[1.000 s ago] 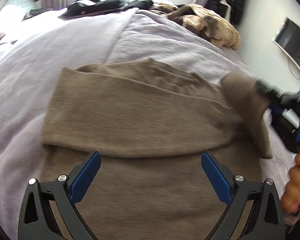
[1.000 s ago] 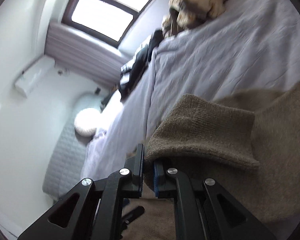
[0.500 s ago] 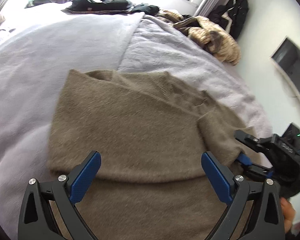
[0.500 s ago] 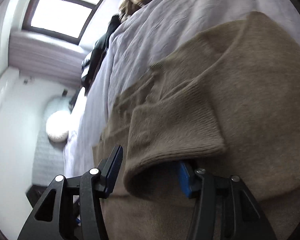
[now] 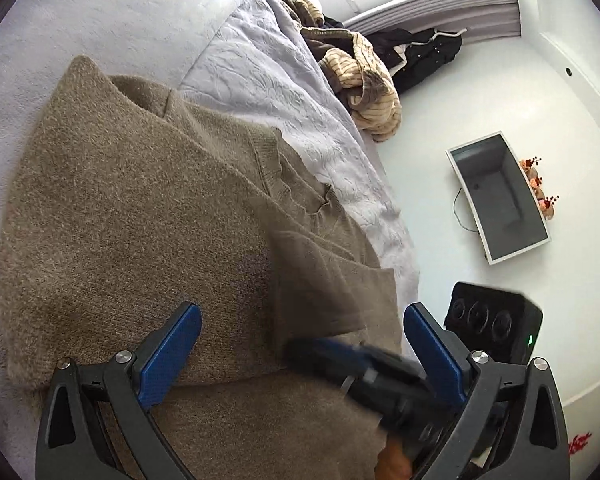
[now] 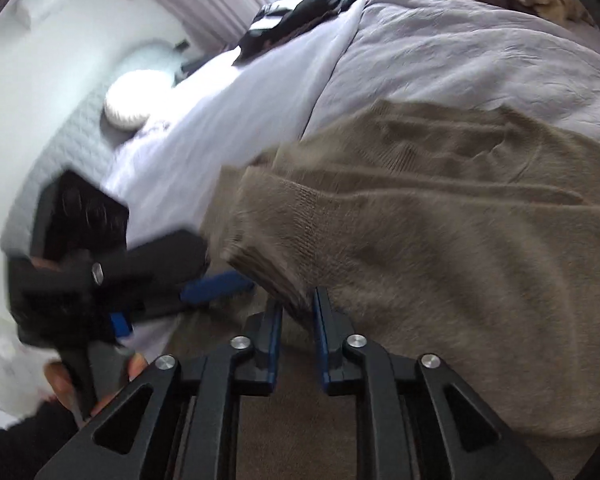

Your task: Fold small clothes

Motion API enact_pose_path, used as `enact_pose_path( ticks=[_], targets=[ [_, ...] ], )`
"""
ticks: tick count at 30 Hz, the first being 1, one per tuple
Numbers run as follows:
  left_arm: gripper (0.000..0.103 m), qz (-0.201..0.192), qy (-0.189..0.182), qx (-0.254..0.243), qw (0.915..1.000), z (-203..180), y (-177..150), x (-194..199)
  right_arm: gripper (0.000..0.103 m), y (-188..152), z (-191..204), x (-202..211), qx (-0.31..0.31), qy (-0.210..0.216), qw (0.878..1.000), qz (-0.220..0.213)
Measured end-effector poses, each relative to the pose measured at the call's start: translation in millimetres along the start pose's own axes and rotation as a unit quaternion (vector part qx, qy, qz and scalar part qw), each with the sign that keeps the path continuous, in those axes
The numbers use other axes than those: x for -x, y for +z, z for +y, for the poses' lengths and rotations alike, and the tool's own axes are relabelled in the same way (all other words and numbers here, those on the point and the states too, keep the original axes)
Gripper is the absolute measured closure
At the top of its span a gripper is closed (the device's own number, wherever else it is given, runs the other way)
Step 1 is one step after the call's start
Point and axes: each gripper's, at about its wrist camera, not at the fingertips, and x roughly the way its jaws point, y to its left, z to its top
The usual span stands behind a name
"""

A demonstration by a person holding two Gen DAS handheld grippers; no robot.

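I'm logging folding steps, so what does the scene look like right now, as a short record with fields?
garment: brown knit sweater, lying partly folded
surface: lavender bedspread
sleeve cuff: ribbed cuff lying across the body, its edge between the right gripper's jaws
right gripper: jaws narrow and closing
left gripper: open, nothing held, above the sweater
background: pile of clothes at the bed's far edge

Between and ahead of your left gripper's point(image 5: 300, 344) fingers lies the sweater point(image 5: 140, 208), a fuzzy, matt brown knit with a ribbed cuff point(image 6: 276, 236) at your right gripper's point(image 6: 296, 312) fingertips. Those fingers are matt black plastic with smooth blue pads point(image 5: 168, 352) and shiny metal screws point(image 6: 239, 343). Beyond them, the bed cover point(image 5: 284, 92) is soft, crinkled lilac cloth.
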Motion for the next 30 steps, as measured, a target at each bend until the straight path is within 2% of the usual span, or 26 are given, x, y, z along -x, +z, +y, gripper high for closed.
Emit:
enact_pose_path(
  ticks=[4, 6, 8, 10, 11, 12, 13, 14, 15, 17, 20, 23, 25, 27, 30],
  targets=[
    [0.002, 0.008, 0.016, -0.004, 0.9998, -2, 1, -6, 0.072, -12, -11, 9, -0.036, 0.019, 0.999, 0.006],
    [0.002, 0.01, 0.026, -0.01, 0.9996, -5, 2, -11, 0.064, -21, -24, 27, -0.059, 0.026, 0.998, -0.001],
    [0.002, 0.01, 0.039, -0.014, 0.9991, -10, 3, -15, 0.045, -33, -42, 46, -0.088, 0.03, 0.996, -0.012],
    [0.002, 0.007, 0.053, -0.018, 0.9984, -15, 3, -18, 0.043, -54, -63, 67, -0.126, 0.037, 0.991, -0.027],
    [0.009, 0.004, 0.063, -0.019, 0.9978, -17, 4, -20, 0.043, -65, -78, 79, -0.153, 0.04, 0.987, -0.037],
    [0.022, 0.004, 0.065, -0.019, 0.9977, -18, 4, -20, 0.043, -74, -90, 88, -0.178, 0.046, 0.982, -0.047],
    [0.062, 0.011, 0.064, -0.023, 0.9976, -21, 5, -24, 0.043, -84, -104, 97, -0.207, 0.057, 0.975, -0.06],
    [0.093, 0.02, 0.07, -0.025, 0.997, -22, 6, -28, 0.043, -96, -118, 107, -0.233, 0.071, 0.967, -0.071],
    [0.095, 0.029, 0.077, -0.029, 0.9962, -25, 8, -32, 0.043, -102, -128, 111, -0.258, 0.086, 0.959, -0.083],
    [0.095, 0.018, 0.086, -0.05, 0.9949, -37, 11, -30, 0.043, -116, -150, 118, -0.307, 0.113, 0.938, -0.112],
    [0.095, -0.011, 0.074, -0.07, 0.9947, -56, 22, -15, 0.043, -121, -173, 121, -0.357, 0.145, 0.909, -0.161],
    [0.095, -0.037, 0.068, -0.084, 0.9935, -70, 38, 5, 0.043, -113, -185, 120, -0.382, 0.16, 0.89, -0.193],
    [0.095, -0.044, 0.075, -0.087, 0.9924, -72, 45, 13, 0.043, -107, -191, 116, -0.394, 0.158, 0.881, -0.209],
    [0.095, -0.049, 0.08, -0.087, 0.9918, -71, 49, 19, 0.043, -105, -197, 115, -0.406, 0.153, 0.873, -0.222],
    [0.095, -0.05, 0.094, -0.081, 0.991, -60, 51, 26, 0.043, -109, -204, 116, -0.432, 0.168, 0.854, -0.237]
  ],
)
